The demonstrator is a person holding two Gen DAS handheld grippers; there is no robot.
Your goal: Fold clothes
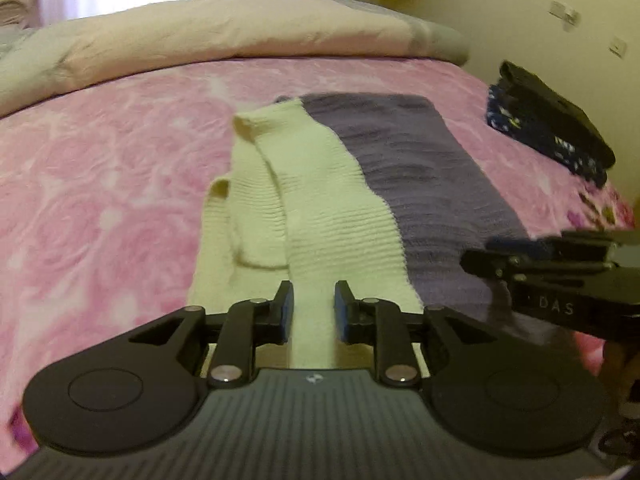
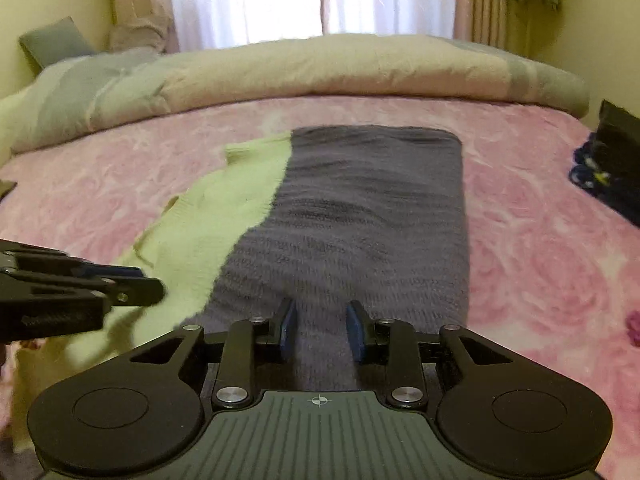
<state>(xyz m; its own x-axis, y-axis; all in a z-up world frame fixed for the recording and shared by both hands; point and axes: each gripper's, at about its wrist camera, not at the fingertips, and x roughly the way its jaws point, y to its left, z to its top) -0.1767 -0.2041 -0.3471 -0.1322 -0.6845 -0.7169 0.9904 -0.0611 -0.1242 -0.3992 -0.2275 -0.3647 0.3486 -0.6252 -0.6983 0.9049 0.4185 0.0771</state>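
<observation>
Here, the knitted garment (image 2: 360, 216) lies lengthwise on the pink bedspread (image 2: 540, 248), already narrowed into a long strip: the purple-grey body (image 1: 432, 184) flat to my right, the cream part (image 1: 320, 216) doubled over along its left side with loose flaps showing. I judge that I'm partway into the fold, at the near hem, with both of my tools lined up side by side on that edge.

My left gripper (image 1: 314, 308) sits low over the cream section, its 2 fingers parted with the cloth passing between the blue pads (image 1: 286, 312), not pinched. My right gripper (image 2: 322, 330) hovers just above the purple-grey end, likewise parted, holding nothing.

If the lengthwise fold is what remains, the next move calls for both pairs of jaws to bite the near hem at matching depth, then carry it evenly toward the far end; uneven lift would skew the strip. A dark folded pile (image 1: 552, 128) rests well apart near the bed's right edge.
</observation>
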